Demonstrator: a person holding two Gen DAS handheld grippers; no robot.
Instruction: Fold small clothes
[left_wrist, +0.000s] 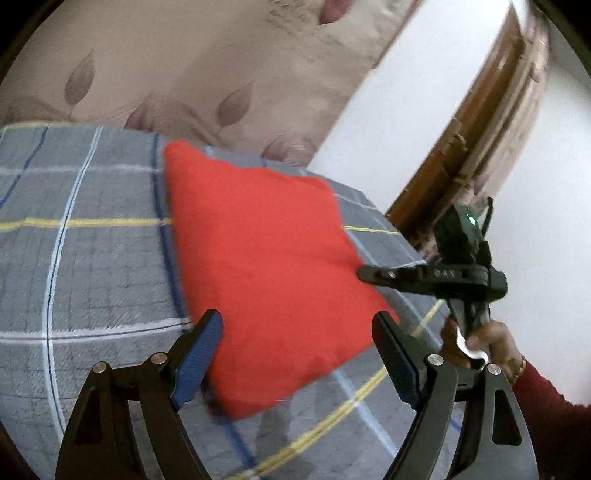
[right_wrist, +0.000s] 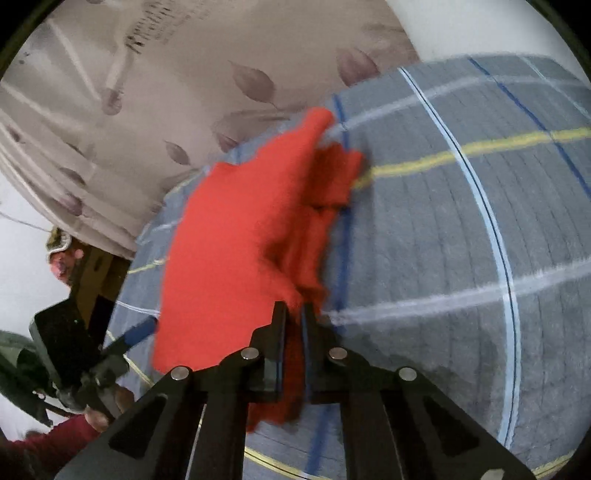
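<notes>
A red cloth (left_wrist: 266, 266) lies folded on the grey plaid bed cover (left_wrist: 92, 258). My left gripper (left_wrist: 299, 332) is open and empty, its blue pads either side of the cloth's near corner, just above it. My right gripper (right_wrist: 293, 314) is shut on the red cloth (right_wrist: 236, 258) and holds its edge up off the bed; the cloth bunches and is blurred near the fingers. The right gripper also shows in the left wrist view (left_wrist: 365, 274), pinching the cloth's right edge. The left gripper (right_wrist: 140, 328) shows at the left of the right wrist view.
The grey plaid cover (right_wrist: 461, 240) spreads wide around the cloth. A beige leaf-patterned curtain (left_wrist: 207, 66) hangs behind the bed. A white wall and a wooden door frame (left_wrist: 480, 122) stand at the right. The bed's edge runs near the cloth's right side.
</notes>
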